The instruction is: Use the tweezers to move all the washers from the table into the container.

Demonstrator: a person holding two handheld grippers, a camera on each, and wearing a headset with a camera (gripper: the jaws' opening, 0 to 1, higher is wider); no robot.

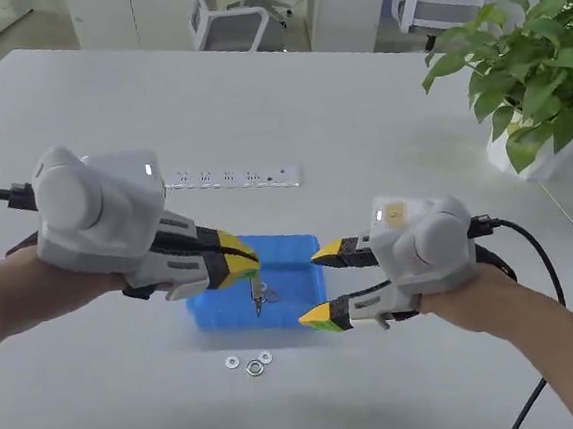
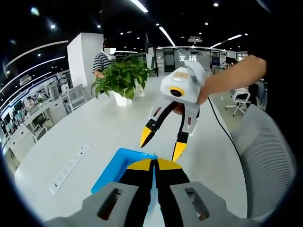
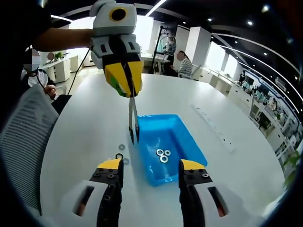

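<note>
A blue container (image 1: 288, 254) sits on the white table in front of me. In the right gripper view three washers (image 3: 163, 155) lie inside the container (image 3: 182, 137). Three more washers (image 1: 250, 361) lie on the table near its front edge, and they show beside its rim as washers (image 3: 121, 154). My left gripper (image 1: 241, 266) is shut on metal tweezers (image 1: 258, 297), which point down over the container's near side. In the right gripper view the left gripper (image 3: 128, 92) holds the tweezers (image 3: 133, 118) with their tips near the rim. My right gripper (image 1: 316, 286) stands open beside the container, nothing between its jaws.
A white power strip (image 1: 229, 179) lies behind the container. A potted green plant (image 1: 530, 73) stands at the table's far right. Office chairs (image 1: 235, 23) are beyond the far edge. A black cable (image 1: 531, 253) trails from the right gripper.
</note>
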